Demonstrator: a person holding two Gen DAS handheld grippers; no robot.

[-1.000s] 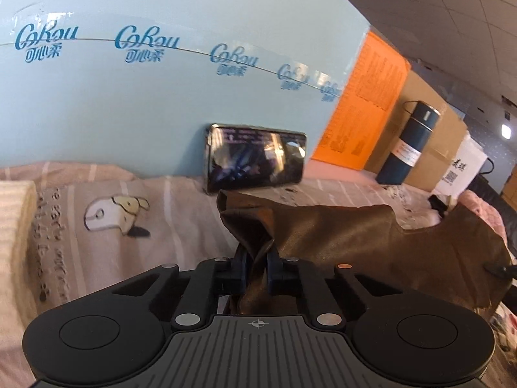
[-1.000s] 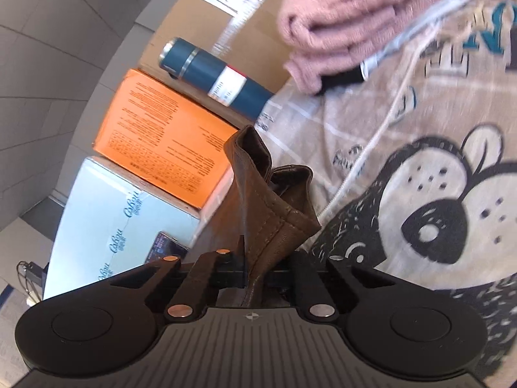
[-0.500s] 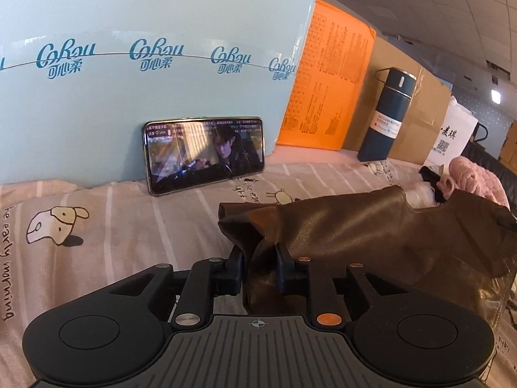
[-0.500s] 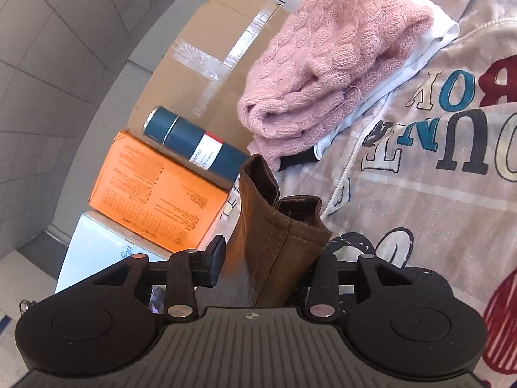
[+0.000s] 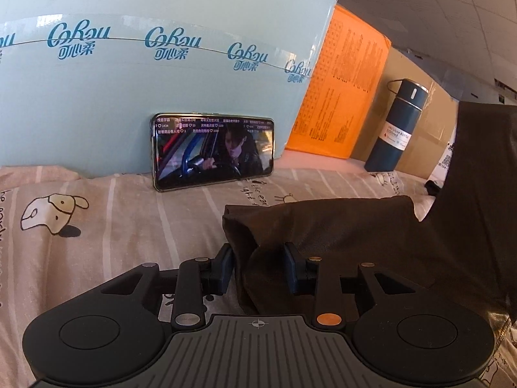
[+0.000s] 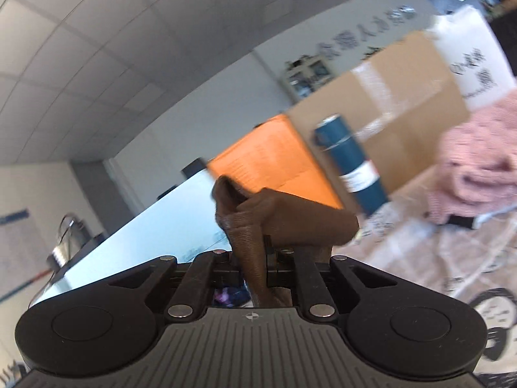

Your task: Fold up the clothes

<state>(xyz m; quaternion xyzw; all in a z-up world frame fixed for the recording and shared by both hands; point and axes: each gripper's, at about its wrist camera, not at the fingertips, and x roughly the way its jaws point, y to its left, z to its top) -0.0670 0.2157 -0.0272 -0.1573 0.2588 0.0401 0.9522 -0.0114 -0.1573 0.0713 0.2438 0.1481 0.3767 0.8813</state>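
Left claw (image 5: 258, 266) parted around corner of brown leather-like garment (image 5: 339, 226) on bed; right claw (image 6: 265, 266) clenched on other corner, lifted. Fold barely begun; most remains.

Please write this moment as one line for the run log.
task: fold clothes | left gripper: open around brown garment | right gripper: shut on brown garment, lifted | phone: leaning on blue box

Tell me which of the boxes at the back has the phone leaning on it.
The pale blue box, leftmost; the phone is propped against it. The orange box and brown cardboard box stand further right.
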